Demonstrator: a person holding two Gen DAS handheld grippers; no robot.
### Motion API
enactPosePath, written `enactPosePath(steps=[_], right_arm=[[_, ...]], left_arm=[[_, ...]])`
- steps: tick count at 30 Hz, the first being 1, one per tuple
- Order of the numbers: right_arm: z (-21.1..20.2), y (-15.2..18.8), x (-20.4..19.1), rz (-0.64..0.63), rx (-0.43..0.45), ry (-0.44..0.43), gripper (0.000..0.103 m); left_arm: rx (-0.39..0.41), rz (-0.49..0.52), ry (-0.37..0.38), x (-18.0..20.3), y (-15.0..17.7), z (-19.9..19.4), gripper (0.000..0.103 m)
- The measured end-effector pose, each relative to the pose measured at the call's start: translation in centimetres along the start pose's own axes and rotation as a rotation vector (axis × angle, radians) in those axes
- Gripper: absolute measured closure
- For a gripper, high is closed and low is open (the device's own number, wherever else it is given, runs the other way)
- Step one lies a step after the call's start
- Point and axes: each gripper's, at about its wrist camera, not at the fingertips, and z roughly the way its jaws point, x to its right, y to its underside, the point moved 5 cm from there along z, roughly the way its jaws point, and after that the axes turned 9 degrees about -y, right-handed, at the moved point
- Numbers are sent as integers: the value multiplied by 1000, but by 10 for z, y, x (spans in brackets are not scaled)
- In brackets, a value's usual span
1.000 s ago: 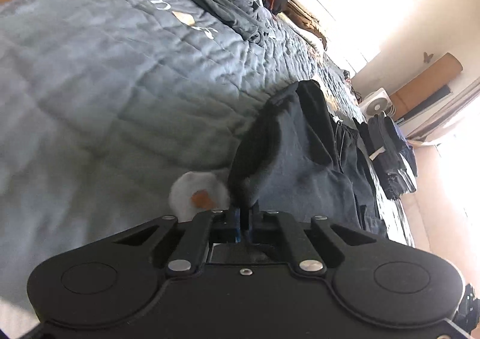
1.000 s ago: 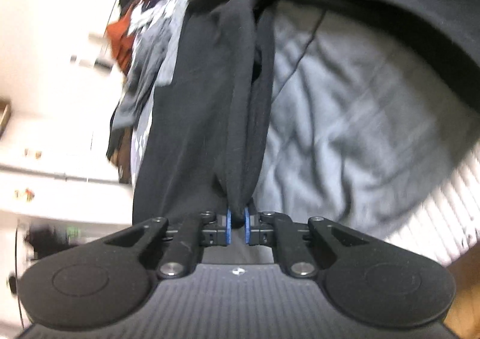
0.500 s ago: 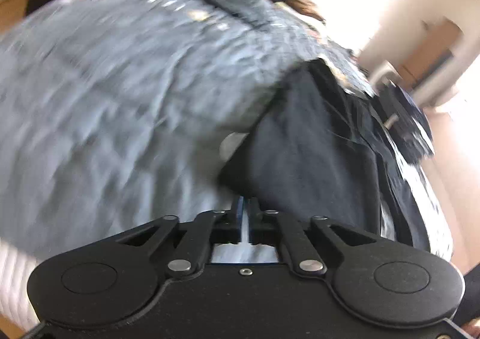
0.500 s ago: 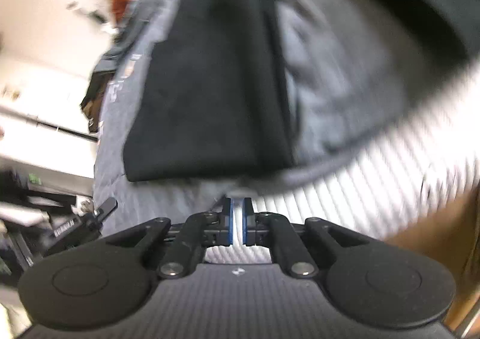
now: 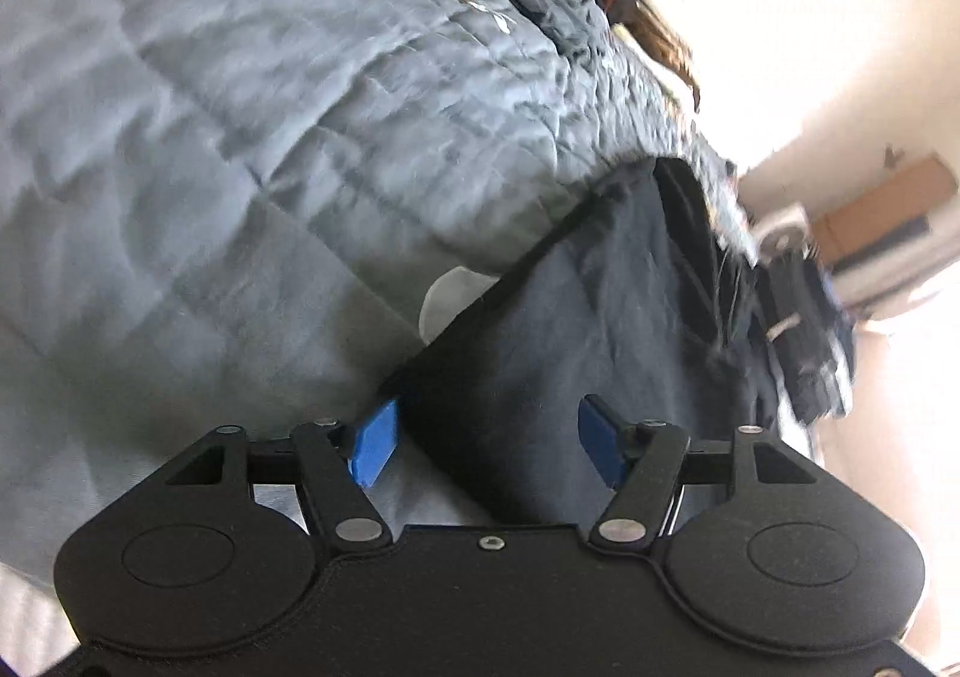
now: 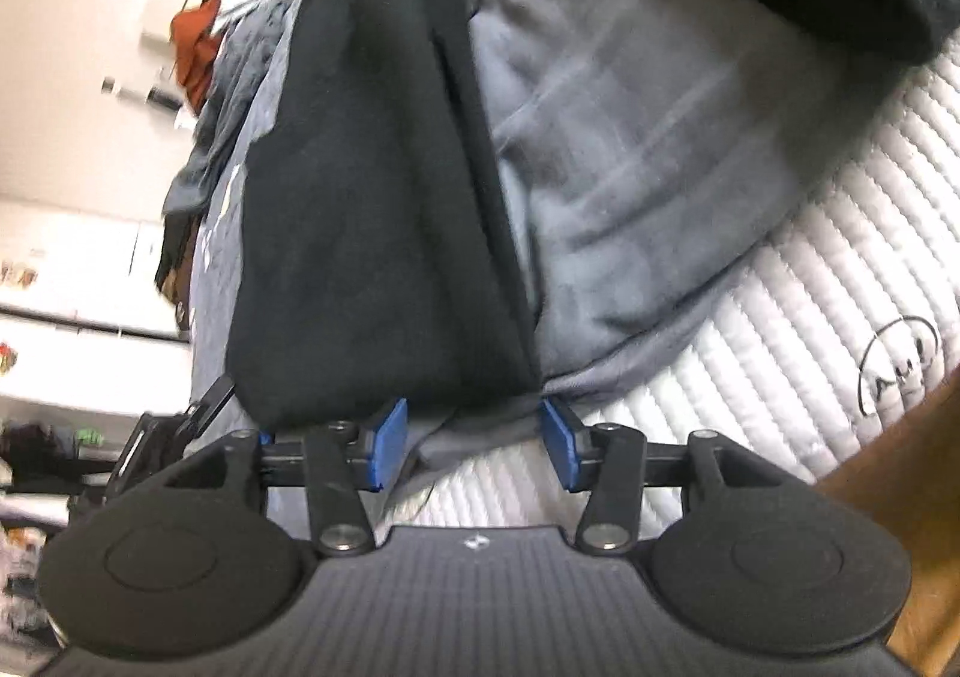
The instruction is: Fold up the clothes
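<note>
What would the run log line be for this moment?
left gripper: jaws open | right gripper: jaws open | black garment: folded on grey quilt

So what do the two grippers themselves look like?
Both are matte black with bright blue finger pads: left gripper, right gripper. Each has two round housings, black linkage arms with silver pivot screws, and a crossbar. The right's body is ribbed. No cables or sleeves visible.

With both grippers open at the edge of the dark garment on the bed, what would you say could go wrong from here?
1. The dark garment lies near the bed's edge, by the white mattress; a nudge might drag it off.
2. The left gripper straddles its corner; closing could also pinch the grey quilt underneath.
3. The right gripper sits right at the hem, so a careless grab may undo the fold.
</note>
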Motion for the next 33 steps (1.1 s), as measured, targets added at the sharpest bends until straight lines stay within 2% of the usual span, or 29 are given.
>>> enactPosePath(steps=[1,4,7,9,10,13,15,16,17,18,19,20,21,23,28,33], right_arm=[[-2,-2,-2,3,22,-11,54],[-7,-9,-12,-24,61,-41,54],[-4,-17,-10,-5,86,-32,52],[3,-20,-3,26,69,-2,52],[5,-20,-1,33,63,9,52],[2,-17,-4,3,59,26,51],[0,-16,-6,0,61,28,51],[0,-16,-6,0,61,28,51],[-2,-15,-6,0,61,28,51],[-3,-15,-7,0,61,27,51],[-5,-14,-8,0,60,27,51],[-7,-13,-8,-1,58,28,51],[-8,-10,-8,-4,54,30,50],[-10,-5,-8,4,44,27,50],[-14,8,-1,36,28,24,50],[-6,4,3,39,63,1,48]], left_arm=[[9,17,4,3,0,-1,42],[25,84,4,11,-1,-4,83],[-6,80,-15,10,-4,3,83],[-30,71,-35,9,-4,9,76],[-33,75,-36,11,-4,10,69],[-25,123,-12,24,-2,10,40],[-16,181,-23,34,0,13,39],[-14,197,-26,38,1,14,39],[-13,203,-24,40,1,15,47],[-12,209,-22,43,0,17,54],[-12,212,-20,44,0,17,70],[-12,212,-20,43,-1,17,80],[-12,213,-20,43,-1,16,83],[-13,210,-16,42,-3,16,87],[-18,216,-22,40,-1,14,87],[-26,204,-37,36,0,20,87]])
